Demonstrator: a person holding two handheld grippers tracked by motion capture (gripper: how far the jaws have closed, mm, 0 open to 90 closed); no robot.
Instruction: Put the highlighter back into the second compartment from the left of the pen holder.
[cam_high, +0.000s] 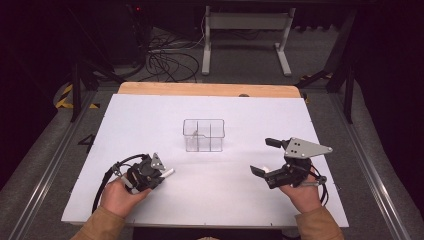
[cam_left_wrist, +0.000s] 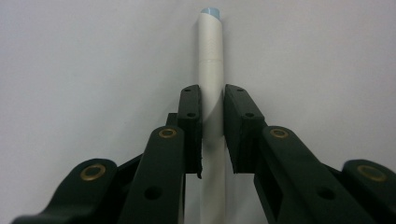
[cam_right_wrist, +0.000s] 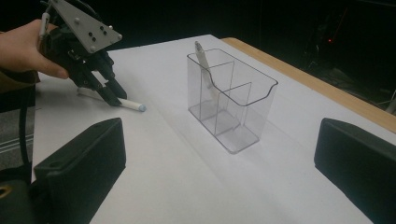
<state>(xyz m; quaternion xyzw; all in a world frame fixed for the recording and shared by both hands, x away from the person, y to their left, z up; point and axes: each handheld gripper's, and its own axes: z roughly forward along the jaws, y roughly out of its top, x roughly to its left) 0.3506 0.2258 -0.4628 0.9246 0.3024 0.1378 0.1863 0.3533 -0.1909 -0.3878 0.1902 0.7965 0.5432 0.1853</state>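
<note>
Done: one pen (cam_right_wrist: 204, 65) stands in the clear organizer (cam_high: 203, 135).
Left: my left claw (cam_left_wrist: 212, 100) clamps a second pen (cam_left_wrist: 210, 60) on the tabletop (cam_high: 225, 200), near the organizer.
Right claw (cam_high: 267, 156): apart, empty.

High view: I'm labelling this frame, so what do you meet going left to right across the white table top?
Left claw shut on a white pen → clear divided box with another pen in it → right claw, open.

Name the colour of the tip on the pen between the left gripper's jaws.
Pale blue tip; left gripper view.
</note>
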